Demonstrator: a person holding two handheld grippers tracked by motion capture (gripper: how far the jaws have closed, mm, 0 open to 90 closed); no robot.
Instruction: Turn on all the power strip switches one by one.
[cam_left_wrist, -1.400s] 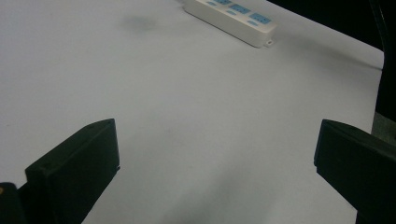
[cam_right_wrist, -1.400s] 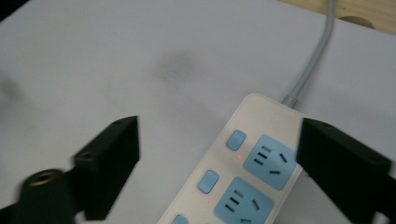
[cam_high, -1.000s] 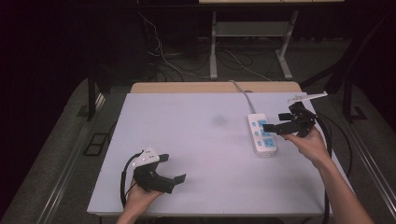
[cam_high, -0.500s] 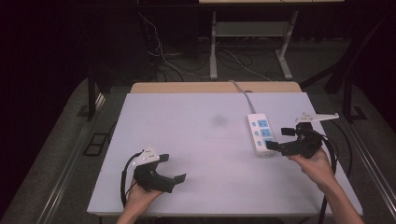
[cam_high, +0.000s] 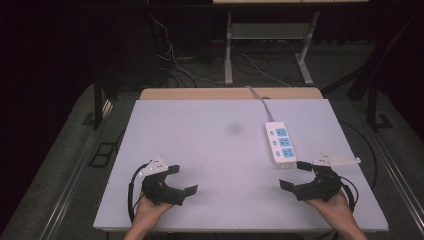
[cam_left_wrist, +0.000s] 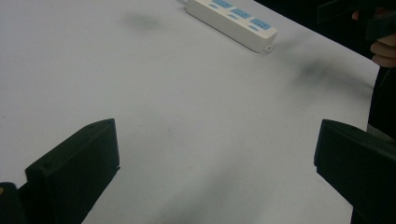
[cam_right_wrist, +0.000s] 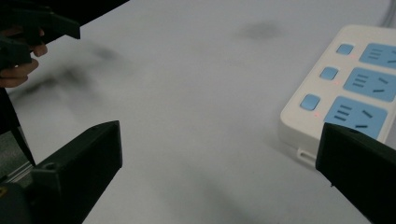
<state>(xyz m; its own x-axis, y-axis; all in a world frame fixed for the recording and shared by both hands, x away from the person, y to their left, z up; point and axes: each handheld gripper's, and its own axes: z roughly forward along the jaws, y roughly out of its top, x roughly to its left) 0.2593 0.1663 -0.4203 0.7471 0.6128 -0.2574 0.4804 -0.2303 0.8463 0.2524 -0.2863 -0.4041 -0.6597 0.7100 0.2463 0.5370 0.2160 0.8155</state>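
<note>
High view: your right gripper (cam_high: 296, 177), jaws spread and empty, sits nearest the strip (cam_high: 280, 144), probably just beyond it; left gripper (cam_high: 176, 181) likewise released.

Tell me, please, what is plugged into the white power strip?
Nothing: the power strip shows three blue sockets, all free, with three small buttons beside them. Its own cord runs off the table's far edge; its underside is hidden.

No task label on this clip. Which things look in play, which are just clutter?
In play (a guess):
- power strip, the table's one item
- right claw, open, beside its near end
- left claw, open

Background:
- table
- floor cables
- metal frame behind
</note>
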